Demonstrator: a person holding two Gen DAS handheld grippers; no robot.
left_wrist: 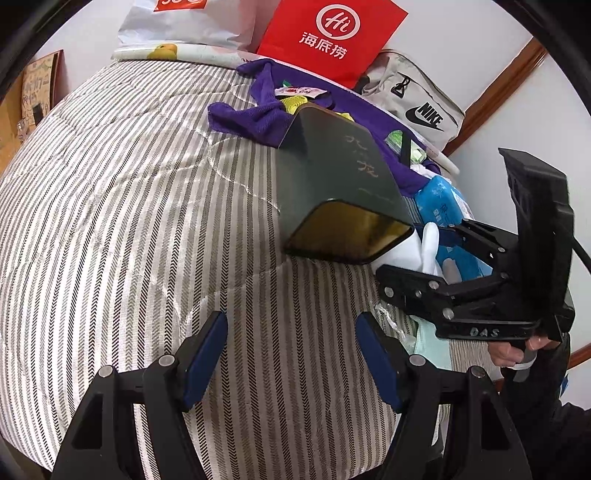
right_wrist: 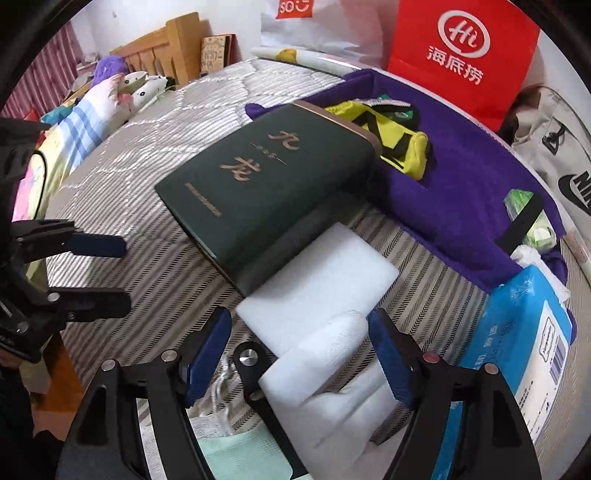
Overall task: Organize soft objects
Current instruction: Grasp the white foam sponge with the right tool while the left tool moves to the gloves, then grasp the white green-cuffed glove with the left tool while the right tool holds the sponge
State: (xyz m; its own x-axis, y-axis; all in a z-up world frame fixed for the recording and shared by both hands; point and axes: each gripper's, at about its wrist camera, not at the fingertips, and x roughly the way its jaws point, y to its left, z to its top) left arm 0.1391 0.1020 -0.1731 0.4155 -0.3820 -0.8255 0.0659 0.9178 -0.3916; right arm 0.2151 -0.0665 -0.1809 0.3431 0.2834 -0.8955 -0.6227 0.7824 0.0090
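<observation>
- Here, the striped quilt [left_wrist: 147,206] covers the bed and carries every item listed below.
- A purple cloth [right_wrist: 469,192] lies spread along the far right side of the quilt; a yellow-and-black fabric item [right_wrist: 391,140] rests on it.
- A red paper bag [left_wrist: 328,40] and a white plastic bag [left_wrist: 192,22] stand upright at the far edge of the bed; a grey Nike bag [left_wrist: 417,99] lies just beside the red one.
- A dark green box [right_wrist: 266,184] with gold characters lies on its side on the quilt, its far end touching the purple cloth. Its open mouth faces the right gripper; the interior appears gold in the left wrist view.
- A blue tissue pack [right_wrist: 524,332] lies at the right, near the box mouth.
- White foam sheet [right_wrist: 317,295]: one end sits at the mouth of the green box; the near end extends back between the right gripper's fingers. Whether the end is inside the box cannot be determined.
- Right gripper [right_wrist: 299,354]: jaws wide apart, one blue pad on each side of the foam sheet. The right pad appears to touch the foam edge; the left pad stands clear of it.
- Left gripper [left_wrist: 291,354]: jaws wide apart, holding nothing, positioned over bare quilt, near the box but apart from it.
</observation>
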